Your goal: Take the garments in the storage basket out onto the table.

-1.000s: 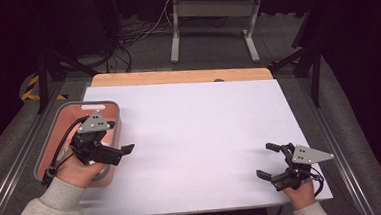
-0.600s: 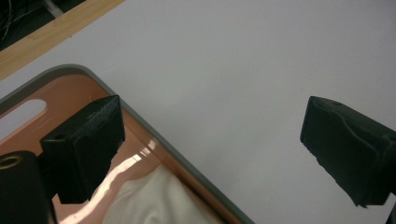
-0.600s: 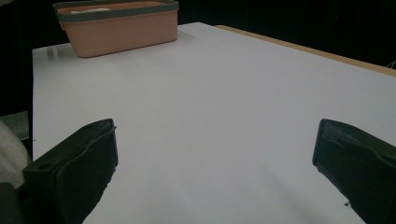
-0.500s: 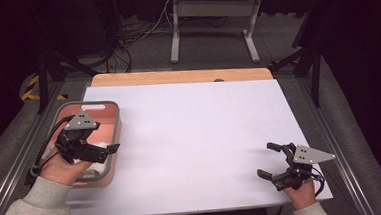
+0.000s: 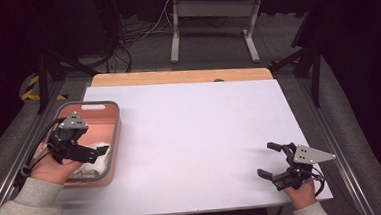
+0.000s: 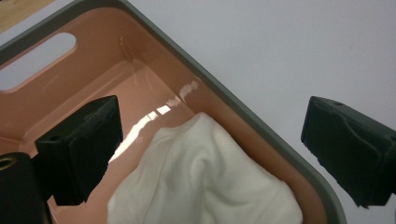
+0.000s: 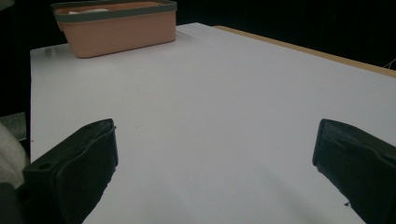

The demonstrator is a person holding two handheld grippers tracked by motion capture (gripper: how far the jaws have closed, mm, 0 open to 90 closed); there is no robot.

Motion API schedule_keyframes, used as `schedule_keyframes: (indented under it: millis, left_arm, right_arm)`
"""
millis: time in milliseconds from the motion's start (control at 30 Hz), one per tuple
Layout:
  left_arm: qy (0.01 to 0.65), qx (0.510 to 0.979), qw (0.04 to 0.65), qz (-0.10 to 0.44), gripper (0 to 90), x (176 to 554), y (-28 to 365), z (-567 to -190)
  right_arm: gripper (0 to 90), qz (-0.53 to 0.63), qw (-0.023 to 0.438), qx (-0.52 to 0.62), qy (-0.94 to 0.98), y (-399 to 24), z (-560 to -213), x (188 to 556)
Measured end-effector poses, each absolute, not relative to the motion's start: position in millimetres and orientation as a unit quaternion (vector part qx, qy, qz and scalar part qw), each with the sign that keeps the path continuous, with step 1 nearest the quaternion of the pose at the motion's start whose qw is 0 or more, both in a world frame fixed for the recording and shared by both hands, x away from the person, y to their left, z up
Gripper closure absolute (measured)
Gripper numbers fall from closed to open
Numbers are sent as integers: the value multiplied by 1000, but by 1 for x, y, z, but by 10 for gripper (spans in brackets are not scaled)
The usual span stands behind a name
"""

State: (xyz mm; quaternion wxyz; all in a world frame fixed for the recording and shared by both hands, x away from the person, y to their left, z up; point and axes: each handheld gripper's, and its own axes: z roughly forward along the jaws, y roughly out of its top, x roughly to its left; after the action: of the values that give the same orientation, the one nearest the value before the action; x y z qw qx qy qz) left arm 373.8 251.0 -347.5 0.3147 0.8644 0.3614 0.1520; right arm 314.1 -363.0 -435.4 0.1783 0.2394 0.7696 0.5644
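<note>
Two grippers, jaws released: left [image 6: 212, 154] over cloth [image 6: 205, 182] in bin [image 5: 111, 142]; right [image 5: 273, 160] above counter [image 5: 195, 132].

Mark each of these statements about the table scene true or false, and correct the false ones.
1. A white cloth lies inside the pink bin. True.
2. The left tool is shut on the cloth. False: its jaws stand wide apart above the bin, with the cloth between and below them, not gripped.
3. The right tool is open over the bare white tabletop. True.
4. The bin sits at the person's right side of the table. False: it sits at the left edge, by the left hand.
5. The bin has a grey rim and a handle slot in its far wall. True.
</note>
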Motion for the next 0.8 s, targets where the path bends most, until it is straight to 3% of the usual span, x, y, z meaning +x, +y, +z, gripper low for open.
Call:
schedule_keyframes:
  millis: [800]
  left_arm:
    - [372,889,251,90,42,389,257,-383]
  right_arm:
    - [2,560,186,238,772,-363,-435,314]
